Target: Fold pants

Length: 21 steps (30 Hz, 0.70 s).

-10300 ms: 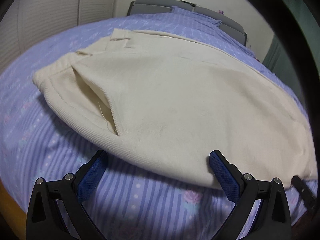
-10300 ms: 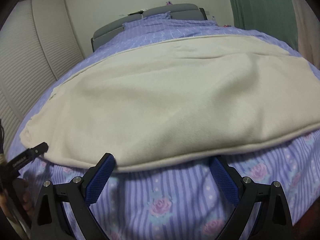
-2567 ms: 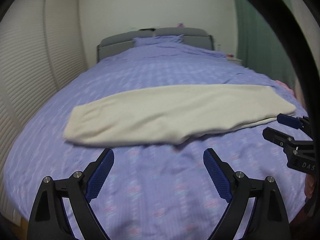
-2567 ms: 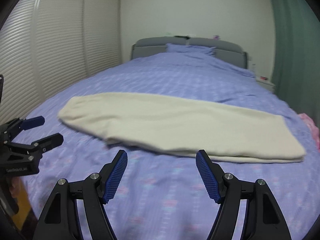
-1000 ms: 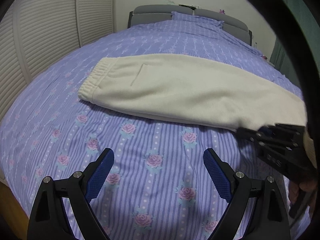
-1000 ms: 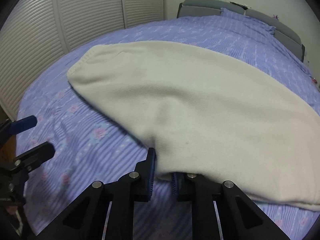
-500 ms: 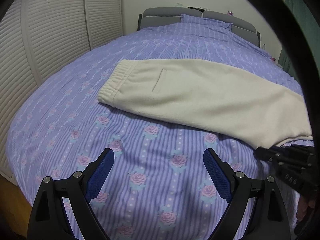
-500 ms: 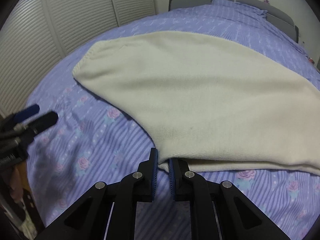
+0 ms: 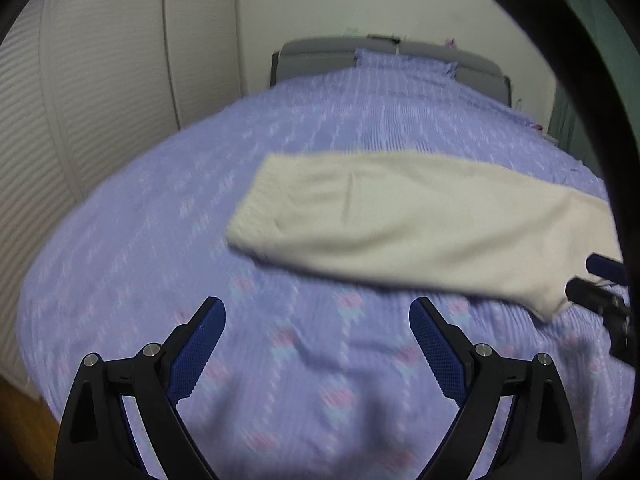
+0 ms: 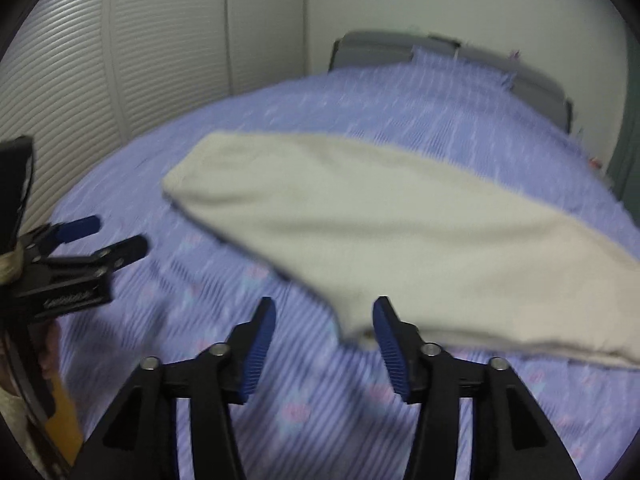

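The pants [image 9: 408, 224] lie flat across the bed [image 9: 360, 120], in front of me. Their waist end is to the left and the leg end to the right. My left gripper [image 9: 316, 340] is over the bed, near the pants. My right gripper [image 10: 324, 340] is right by the leg end. The headboard [image 9: 316, 54] is far behind the pants.

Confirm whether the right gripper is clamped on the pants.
No: the right gripper has just been opening, and its blue pads stand apart at the hem corner of the cream pants without pressing it.
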Each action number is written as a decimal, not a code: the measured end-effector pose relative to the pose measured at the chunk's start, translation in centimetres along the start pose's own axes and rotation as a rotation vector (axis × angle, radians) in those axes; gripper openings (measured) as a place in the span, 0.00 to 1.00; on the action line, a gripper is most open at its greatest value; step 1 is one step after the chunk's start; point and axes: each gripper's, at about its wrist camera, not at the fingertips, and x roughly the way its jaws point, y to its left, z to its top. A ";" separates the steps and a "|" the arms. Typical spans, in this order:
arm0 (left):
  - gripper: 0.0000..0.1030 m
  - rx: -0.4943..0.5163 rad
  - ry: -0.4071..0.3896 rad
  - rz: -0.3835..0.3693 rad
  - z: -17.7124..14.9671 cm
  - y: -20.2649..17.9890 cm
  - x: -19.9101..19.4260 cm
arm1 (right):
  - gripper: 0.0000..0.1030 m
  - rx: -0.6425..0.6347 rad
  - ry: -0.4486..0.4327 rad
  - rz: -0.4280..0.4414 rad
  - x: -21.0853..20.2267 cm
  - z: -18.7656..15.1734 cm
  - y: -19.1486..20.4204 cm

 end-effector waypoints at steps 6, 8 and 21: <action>0.93 0.012 -0.003 -0.080 5.1 4.7 3.8 | 0.52 0.049 -0.039 -0.001 2.2 4.6 1.5; 0.93 -0.003 0.020 -0.110 6.7 6.0 6.0 | 0.59 0.047 -0.037 -0.006 3.8 6.2 2.2; 0.79 -0.065 0.217 -0.283 10.4 9.5 17.0 | 0.59 -0.046 0.010 -0.013 11.6 10.6 6.8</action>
